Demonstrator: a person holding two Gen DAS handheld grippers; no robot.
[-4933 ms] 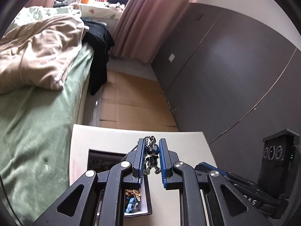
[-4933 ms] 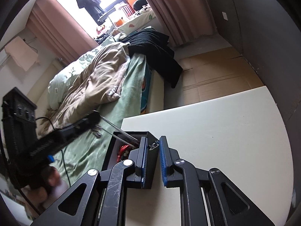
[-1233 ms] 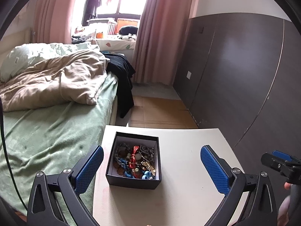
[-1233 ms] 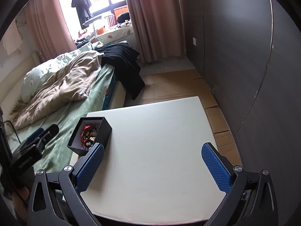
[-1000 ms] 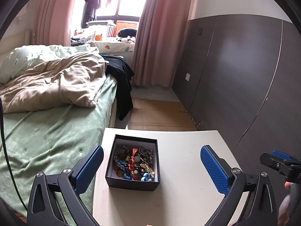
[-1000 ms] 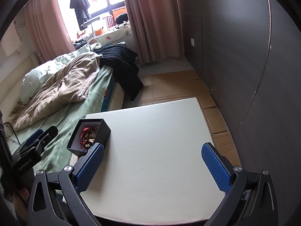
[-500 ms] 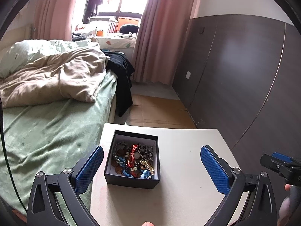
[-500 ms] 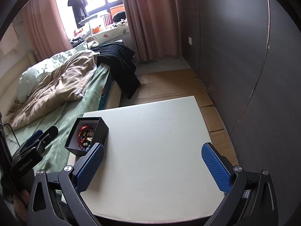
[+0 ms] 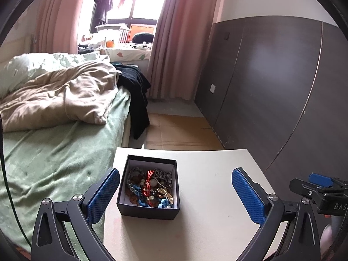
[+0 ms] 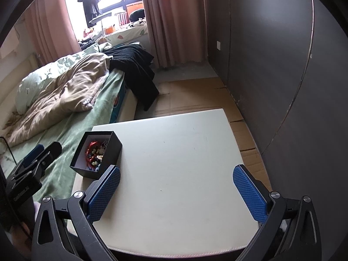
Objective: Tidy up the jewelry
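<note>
A small black box [image 9: 150, 209] with a white lining stands on the left part of a white table [image 9: 206, 195]. It holds a pile of jewelry [image 9: 150, 189]: beads, chains, red and blue pieces. My left gripper [image 9: 176, 195] is open wide and empty, held back above the table's near side, with the box between its fingers in view. My right gripper [image 10: 177, 192] is open wide and empty over the table's near edge; the box [image 10: 108, 152] lies ahead to its left. The right gripper's body shows at the left wrist view's right edge.
A bed [image 9: 54, 143] with a green sheet and beige duvet lies left of the table. A dark panelled wall [image 9: 282, 87] runs along the right. Cardboard [image 9: 178, 132] covers the floor beyond the table. Curtains and a window are at the back.
Earlier both grippers were shut close over the box, the left holding a dark chain. Both are now open, empty and pulled back. Over the last second the views barely shift.
</note>
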